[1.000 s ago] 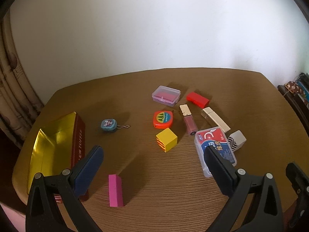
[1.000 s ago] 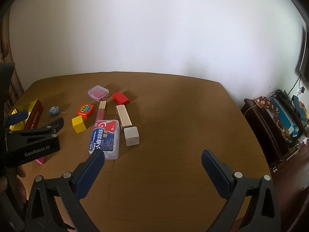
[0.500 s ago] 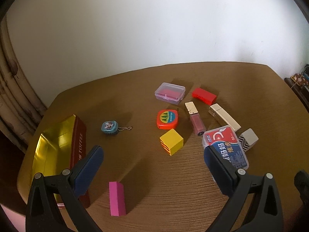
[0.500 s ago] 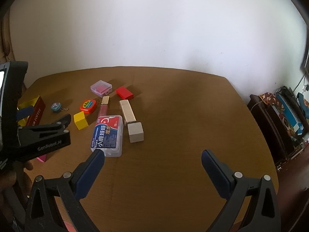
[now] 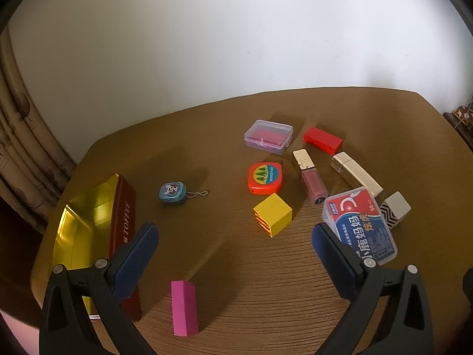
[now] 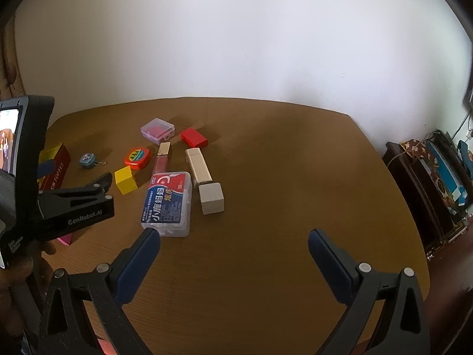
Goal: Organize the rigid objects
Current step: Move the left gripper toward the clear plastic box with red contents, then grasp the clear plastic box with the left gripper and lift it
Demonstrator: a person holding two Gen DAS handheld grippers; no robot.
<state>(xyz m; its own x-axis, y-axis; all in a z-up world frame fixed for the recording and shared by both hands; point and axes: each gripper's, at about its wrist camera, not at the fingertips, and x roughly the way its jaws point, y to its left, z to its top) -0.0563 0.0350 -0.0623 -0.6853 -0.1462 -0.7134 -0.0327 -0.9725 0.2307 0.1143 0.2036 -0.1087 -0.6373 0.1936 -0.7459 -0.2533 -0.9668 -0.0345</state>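
Between the spread fingers of the left gripper (image 5: pixel 235 245), which is released and holds nothing, lies bare table (image 5: pixel 242 281). The pink block (image 5: pixel 184 307) lies just ahead of its left finger; the yellow cube (image 5: pixel 273 213) sits farther ahead, near centre. Compared with 1.0 s ago, the left gripper has shifted left: the blue-labelled clear box (image 5: pixel 362 224) now shows mostly clear of the right finger instead of behind it. Left of the gripper stands the open gold-lined tin (image 5: pixel 85 236). Farther ahead lie the orange tape measure (image 5: pixel 265 177), the teal keychain (image 5: pixel 173 192), the lip gloss (image 5: pixel 310 177), the clear pink case (image 5: pixel 268 132) and the red block (image 5: pixel 322 139).

The right gripper (image 6: pixel 235 238) is likewise released and empty. It has advanced: its left fingertip now reaches the near edge of the blue-labelled clear box. Only the right wrist view shows the left gripper's body and a hand (image 6: pixel 17 269) on it, plus a side cabinet (image 6: pixel 425 183) to the right. Only the left wrist view shows the tin's interior and the curtain (image 5: pixel 20 136).
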